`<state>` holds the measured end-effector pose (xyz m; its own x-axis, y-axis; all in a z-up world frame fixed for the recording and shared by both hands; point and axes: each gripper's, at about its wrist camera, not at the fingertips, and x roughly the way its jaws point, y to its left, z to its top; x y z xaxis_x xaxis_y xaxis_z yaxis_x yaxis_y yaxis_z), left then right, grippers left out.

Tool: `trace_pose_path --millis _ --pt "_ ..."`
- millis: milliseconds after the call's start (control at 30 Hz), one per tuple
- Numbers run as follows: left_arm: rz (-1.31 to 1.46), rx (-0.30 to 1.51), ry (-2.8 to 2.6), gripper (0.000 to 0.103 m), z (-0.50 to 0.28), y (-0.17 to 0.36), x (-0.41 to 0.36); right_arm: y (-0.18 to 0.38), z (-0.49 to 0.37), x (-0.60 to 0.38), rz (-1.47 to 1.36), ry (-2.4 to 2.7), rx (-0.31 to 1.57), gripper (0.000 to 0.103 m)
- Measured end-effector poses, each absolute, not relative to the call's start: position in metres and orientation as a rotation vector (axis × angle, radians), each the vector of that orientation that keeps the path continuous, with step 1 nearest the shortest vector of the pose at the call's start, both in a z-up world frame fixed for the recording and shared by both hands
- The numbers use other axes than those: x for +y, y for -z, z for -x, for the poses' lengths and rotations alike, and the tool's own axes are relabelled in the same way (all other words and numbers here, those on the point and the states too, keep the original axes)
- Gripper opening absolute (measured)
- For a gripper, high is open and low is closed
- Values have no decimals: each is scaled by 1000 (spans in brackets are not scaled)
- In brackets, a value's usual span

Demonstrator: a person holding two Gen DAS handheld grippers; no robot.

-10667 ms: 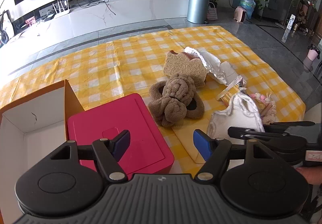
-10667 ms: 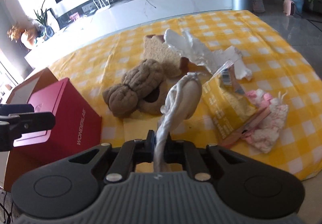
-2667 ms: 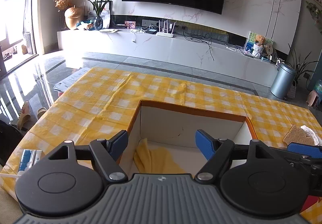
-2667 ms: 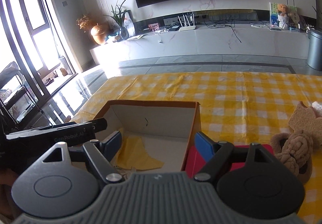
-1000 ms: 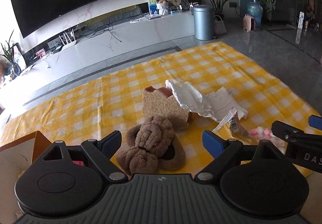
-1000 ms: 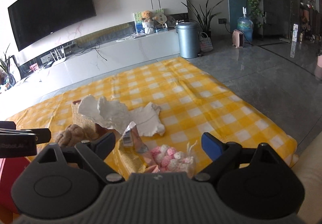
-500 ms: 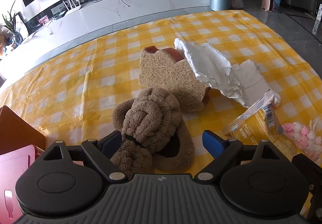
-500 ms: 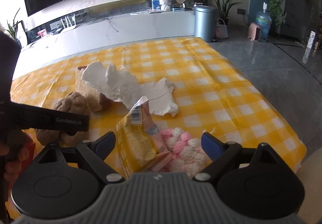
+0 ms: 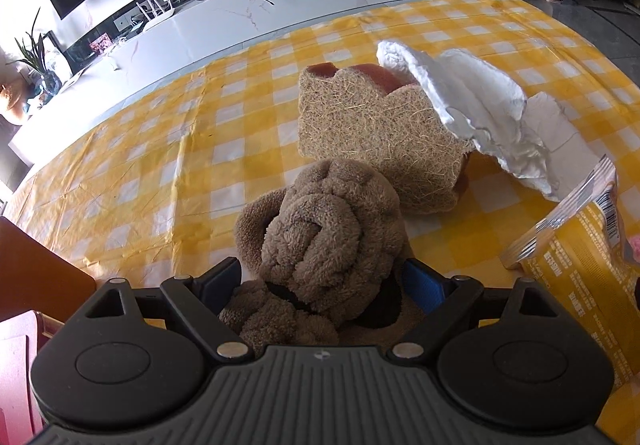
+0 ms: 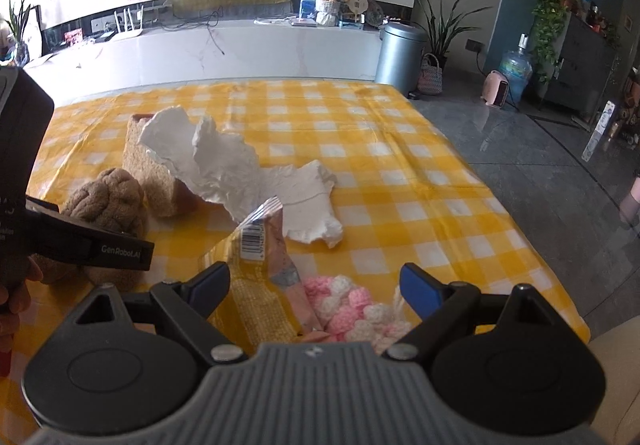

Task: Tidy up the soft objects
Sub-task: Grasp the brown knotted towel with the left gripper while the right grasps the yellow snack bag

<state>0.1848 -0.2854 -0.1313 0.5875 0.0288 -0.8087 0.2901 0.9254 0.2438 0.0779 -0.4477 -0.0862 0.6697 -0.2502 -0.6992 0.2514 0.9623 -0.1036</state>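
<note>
A pair of brown fluffy slippers [image 9: 320,229] lies on the yellow checked tablecloth [image 9: 160,165]. My left gripper [image 9: 324,279] is open and low over them, its blue pads on either side of the upper slipper. In the right wrist view one of its fingers [image 10: 100,247] crosses in front of the slippers [image 10: 106,201]. My right gripper [image 10: 316,281] is open above a yellow snack bag [image 10: 256,285] and a pink and white knitted piece [image 10: 352,309], with nothing gripped.
Behind the slippers stands a bread-shaped fibre sponge [image 9: 368,137] with a crumpled white cloth [image 9: 472,105] draped over it. The snack bag [image 9: 580,257] lies at the right. An orange box edge [image 9: 36,265] and pink lid [image 9: 16,365] sit at the left. The table's edge [image 10: 520,245] runs close on the right.
My left gripper has come down and forward, and the slippers now sit between its jaws. My right gripper has rolled level and drawn closer to the snack bag and the knitted piece.
</note>
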Motion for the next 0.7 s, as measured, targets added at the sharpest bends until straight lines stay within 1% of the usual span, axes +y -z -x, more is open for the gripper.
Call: trace_pose_path --millis 33,67,100,133,167,233,367,433,467,500,600,667,700 --pt "-371 937 159 103 -185 132 -285 88 -81 -445 14 276 792 90" --pt "-357 939 170 94 -186 132 -284 89 -84 -442 30 264 790 90" --pt "-343 935 173 88 -185 132 -283 91 -87 -440 42 239 782 90" --pt "-343 932 166 74 -184 130 -282 93 -89 -438 49 221 780 90" --pt "-342 931 169 69 -183 129 -282 96 -91 -436 58 203 786 90" --pt "-331 938 175 65 -183 127 -282 101 -95 -433 76 194 812 90" --pt "-324 946 186 60 -181 123 -281 108 -98 -432 86 192 844 90" --pt "-312 955 188 59 -181 121 -280 109 -98 -433 73 181 850 78" --pt "-307 958 190 57 -181 119 -279 110 -98 -433 69 174 855 76" --pt "-310 959 194 57 -180 118 -278 112 -99 -432 65 166 869 74" --pt "-321 961 211 57 -174 117 -277 118 -103 -425 97 138 911 74" --pt "-329 958 216 57 -171 120 -277 124 -106 -416 154 128 946 75" --pt "-335 950 211 57 -171 122 -278 129 -108 -410 202 133 969 74"
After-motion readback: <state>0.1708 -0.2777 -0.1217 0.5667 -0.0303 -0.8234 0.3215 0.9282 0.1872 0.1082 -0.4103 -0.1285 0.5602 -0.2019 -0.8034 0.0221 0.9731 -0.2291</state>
